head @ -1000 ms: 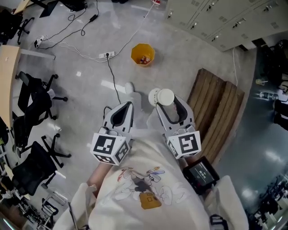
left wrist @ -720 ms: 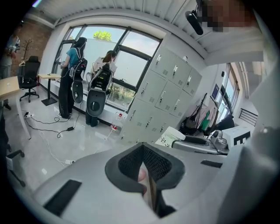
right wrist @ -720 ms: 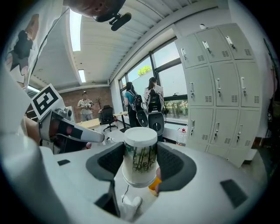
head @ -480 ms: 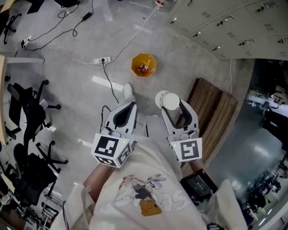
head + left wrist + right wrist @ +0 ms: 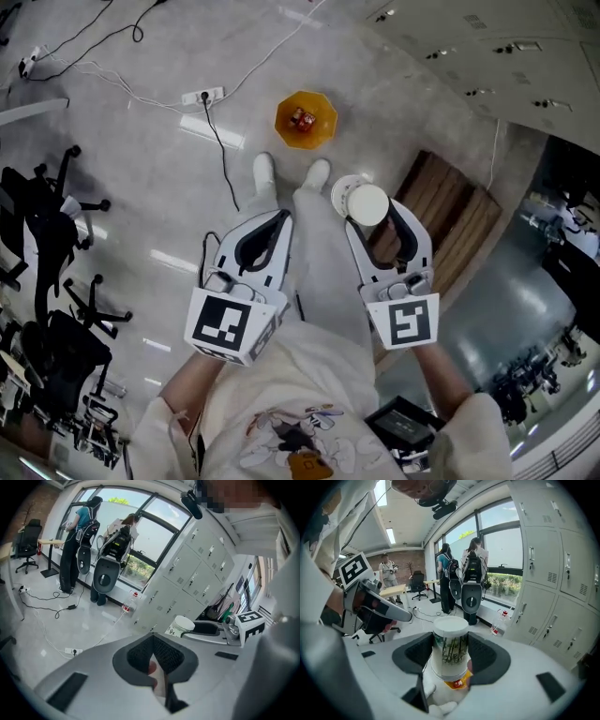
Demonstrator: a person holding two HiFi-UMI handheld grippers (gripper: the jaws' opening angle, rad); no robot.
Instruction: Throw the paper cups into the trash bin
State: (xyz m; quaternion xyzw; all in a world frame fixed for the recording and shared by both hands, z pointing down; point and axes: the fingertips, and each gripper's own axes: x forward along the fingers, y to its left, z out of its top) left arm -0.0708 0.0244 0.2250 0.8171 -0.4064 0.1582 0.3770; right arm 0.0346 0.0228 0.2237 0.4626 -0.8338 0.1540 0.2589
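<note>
Open-plan office or lab workroom. A bank of grey metal lockers [image 5: 487,56] is seen along one wall. A slatted wooden bench [image 5: 448,220] is placed just in front of the lockers. Black swivel chairs [image 5: 42,220] are grouped well apart from the lockers, across a polished grey floor [image 5: 150,187]. A power strip [image 5: 202,96] and loose cables [image 5: 221,155] are laid on that floor, between the chairs and the lockers. Tall windows [image 5: 501,550] are set right beside the lockers, with people [image 5: 457,573] stood at them. A desk [image 5: 396,590] and a brick wall [image 5: 403,559] are seen farther from the lockers.
</note>
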